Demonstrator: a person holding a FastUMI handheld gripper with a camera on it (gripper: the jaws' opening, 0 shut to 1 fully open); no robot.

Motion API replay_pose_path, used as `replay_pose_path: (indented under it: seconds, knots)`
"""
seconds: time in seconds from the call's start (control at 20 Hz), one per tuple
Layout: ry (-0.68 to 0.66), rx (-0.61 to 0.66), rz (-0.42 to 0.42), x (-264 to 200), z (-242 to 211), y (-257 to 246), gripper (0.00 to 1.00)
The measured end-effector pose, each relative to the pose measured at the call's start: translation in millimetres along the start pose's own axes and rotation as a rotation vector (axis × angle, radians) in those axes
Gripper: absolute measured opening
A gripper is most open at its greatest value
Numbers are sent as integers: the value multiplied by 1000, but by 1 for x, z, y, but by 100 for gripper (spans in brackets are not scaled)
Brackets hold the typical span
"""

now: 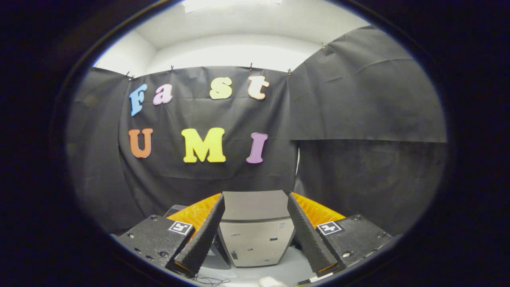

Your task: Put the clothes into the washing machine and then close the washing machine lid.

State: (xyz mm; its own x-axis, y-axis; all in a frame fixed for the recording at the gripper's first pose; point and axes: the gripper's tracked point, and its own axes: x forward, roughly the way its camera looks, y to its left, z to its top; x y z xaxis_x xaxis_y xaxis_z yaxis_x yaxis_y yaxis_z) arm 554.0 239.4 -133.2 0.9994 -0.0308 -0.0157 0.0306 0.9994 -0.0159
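Note:
The washing machine is a small pale box with a flat grey top. It stands against the black cloth wall, beyond my fingers and framed between them. My gripper is open, held above and in front of the machine with nothing between the fingers. A small pale rounded thing lies on the light surface just below the fingers; I cannot tell whether it is cloth. From this height I cannot tell whether the machine's lid is up or down.
A dark grey object sits beside the machine on its left, mostly hidden by my left finger. A thin dark cable lies on the light table surface in front. Black cloth walls close in behind and to the right.

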Motion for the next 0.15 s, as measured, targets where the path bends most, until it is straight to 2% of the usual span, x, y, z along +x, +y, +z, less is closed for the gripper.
replay_pose_path:
  seconds: [0.15]
  knots:
    - [-18,11,17,-4,4,2,99]
